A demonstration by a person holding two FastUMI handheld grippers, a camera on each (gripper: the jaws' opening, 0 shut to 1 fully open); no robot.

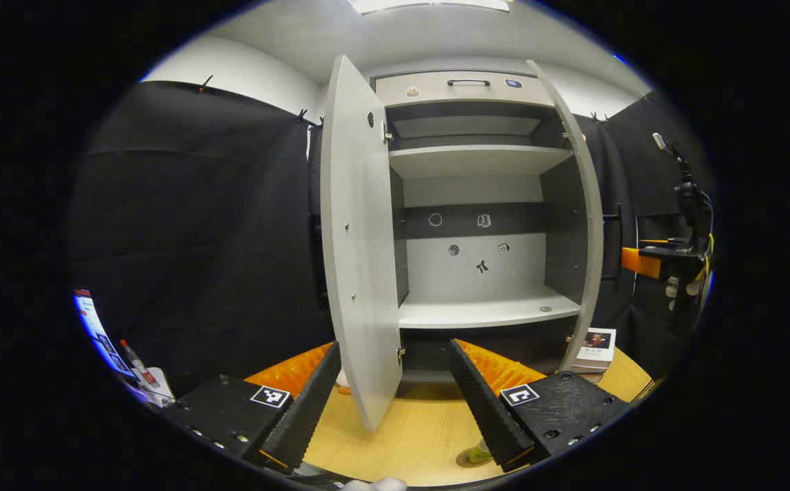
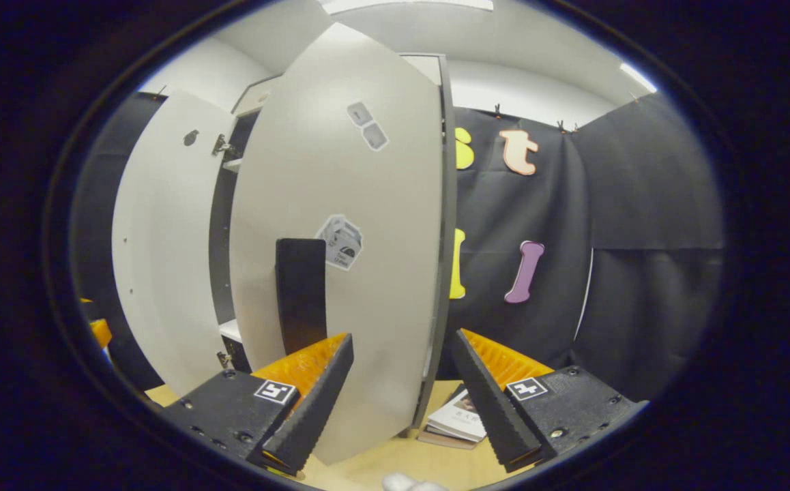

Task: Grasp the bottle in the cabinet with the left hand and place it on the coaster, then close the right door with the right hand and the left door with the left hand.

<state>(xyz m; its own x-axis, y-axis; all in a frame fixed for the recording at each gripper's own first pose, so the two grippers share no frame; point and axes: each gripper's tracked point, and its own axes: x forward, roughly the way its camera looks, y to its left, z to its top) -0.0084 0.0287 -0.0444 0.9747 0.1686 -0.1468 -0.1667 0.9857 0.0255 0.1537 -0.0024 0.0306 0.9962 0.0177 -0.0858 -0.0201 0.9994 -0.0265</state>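
Observation:
The grey cabinet (image 1: 477, 204) stands with both doors swung out and bare shelves. Its left door (image 1: 357, 239) hangs close in front of me, and its lower corner lies between the fingers of my open left gripper (image 1: 395, 409). A round brown coaster (image 1: 466, 458) with the greenish base of something on it peeks out beside my finger. In the right gripper view the right door (image 2: 347, 204) with its dark handle (image 2: 301, 293) is close ahead. That door's free edge sits between the spread fingers of my open right gripper (image 2: 402, 402). The right gripper (image 1: 668, 262) is seen beyond the right door (image 1: 582, 225).
A book (image 2: 460, 423) lies on the wooden table (image 1: 422, 429) by the cabinet's right foot. A marker and papers (image 1: 136, 365) sit at the far left. The drawer with a handle (image 1: 468, 82) tops the cabinet. Black cloth walls close in both sides.

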